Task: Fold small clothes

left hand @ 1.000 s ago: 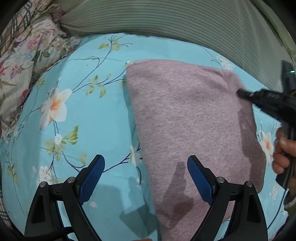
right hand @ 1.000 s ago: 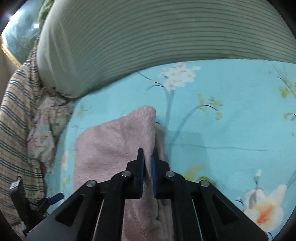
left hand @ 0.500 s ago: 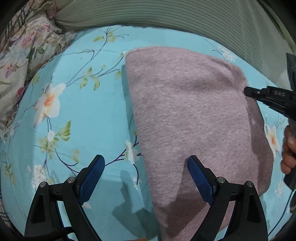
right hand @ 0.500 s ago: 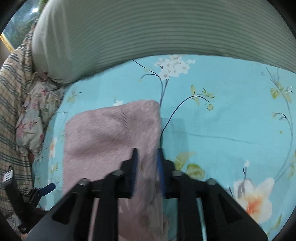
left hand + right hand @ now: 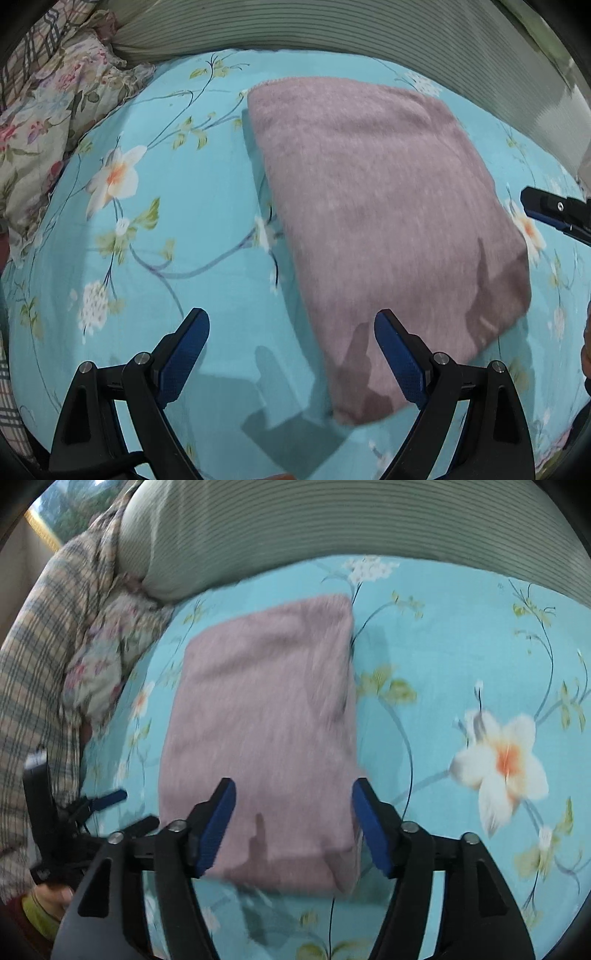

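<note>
A mauve knit garment [image 5: 380,221] lies folded into a flat rectangle on the turquoise floral bedsheet [image 5: 177,229]; it also shows in the right wrist view [image 5: 266,720]. My left gripper [image 5: 291,354] is open and empty above the sheet at the garment's near left edge. My right gripper [image 5: 293,823] is open and empty, hovering over the garment's near end. The right gripper's tips also show at the right edge of the left wrist view [image 5: 554,214].
A grey-green striped pillow [image 5: 332,33] runs along the far side of the bed. A floral cloth [image 5: 44,122] and a plaid cloth [image 5: 40,664] are bunched at the left. The left gripper shows in the right wrist view [image 5: 70,823].
My right gripper let go of the garment's edge, opened wide and drew back. The garment settled flat. The left gripper stayed open and shifted slightly back.
</note>
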A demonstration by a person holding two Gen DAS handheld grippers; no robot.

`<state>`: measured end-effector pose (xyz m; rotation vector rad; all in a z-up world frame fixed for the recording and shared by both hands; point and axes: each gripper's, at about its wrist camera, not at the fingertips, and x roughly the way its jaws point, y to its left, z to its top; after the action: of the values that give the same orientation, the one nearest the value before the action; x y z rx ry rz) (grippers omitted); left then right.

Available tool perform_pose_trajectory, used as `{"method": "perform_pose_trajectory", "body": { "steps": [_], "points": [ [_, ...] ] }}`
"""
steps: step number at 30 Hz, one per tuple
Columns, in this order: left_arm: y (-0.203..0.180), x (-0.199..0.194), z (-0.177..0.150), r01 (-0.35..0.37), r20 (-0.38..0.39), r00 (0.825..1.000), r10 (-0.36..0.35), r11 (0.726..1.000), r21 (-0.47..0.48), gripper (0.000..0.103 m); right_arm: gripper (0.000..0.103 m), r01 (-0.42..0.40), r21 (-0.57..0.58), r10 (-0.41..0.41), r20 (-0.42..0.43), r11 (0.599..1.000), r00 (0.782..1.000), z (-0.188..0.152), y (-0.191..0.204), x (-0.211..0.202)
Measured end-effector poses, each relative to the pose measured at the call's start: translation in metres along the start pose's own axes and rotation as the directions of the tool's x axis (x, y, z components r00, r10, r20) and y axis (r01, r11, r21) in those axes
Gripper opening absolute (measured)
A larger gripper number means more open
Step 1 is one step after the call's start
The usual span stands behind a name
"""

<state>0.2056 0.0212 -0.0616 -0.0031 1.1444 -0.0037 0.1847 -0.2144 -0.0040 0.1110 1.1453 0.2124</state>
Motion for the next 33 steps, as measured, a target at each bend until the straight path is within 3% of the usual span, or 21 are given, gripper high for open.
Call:
{"method": "perform_pose_trajectory", "body": {
  "steps": [5,11,16,20,33],
  "points": [
    [-0.003,-0.01,-0.023,0.004,0.001,1.0,-0.004,0.999,0.045,0.092,0.081,0.005,-0.107,-0.011,-0.049,0.994,0.999,-0.04,0.021,-0.006],
    [-0.01,-0.026,-0.05,-0.008,0.025,1.0,0.004,0.989,0.149,0.092,0.084,0.015,-0.192,-0.033,-0.093,0.981,0.995,-0.072,0.037,-0.015],
    [-0.008,-0.045,-0.062,0.003,0.041,0.999,-0.01,0.986,0.168,0.092,0.085,0.035,-0.229,-0.051,-0.066,0.973,0.997,-0.076,0.046,-0.038],
    [-0.006,-0.064,-0.06,0.012,0.068,0.997,-0.024,0.985,0.173,0.092,0.095,0.048,-0.249,-0.053,-0.014,0.967,0.998,-0.076,0.049,-0.06],
    [-0.013,-0.074,-0.048,-0.019,0.095,0.996,0.003,0.984,0.177,0.092,0.096,0.065,-0.22,-0.067,-0.002,0.973,0.998,-0.079,0.046,-0.053]
  ]
}}
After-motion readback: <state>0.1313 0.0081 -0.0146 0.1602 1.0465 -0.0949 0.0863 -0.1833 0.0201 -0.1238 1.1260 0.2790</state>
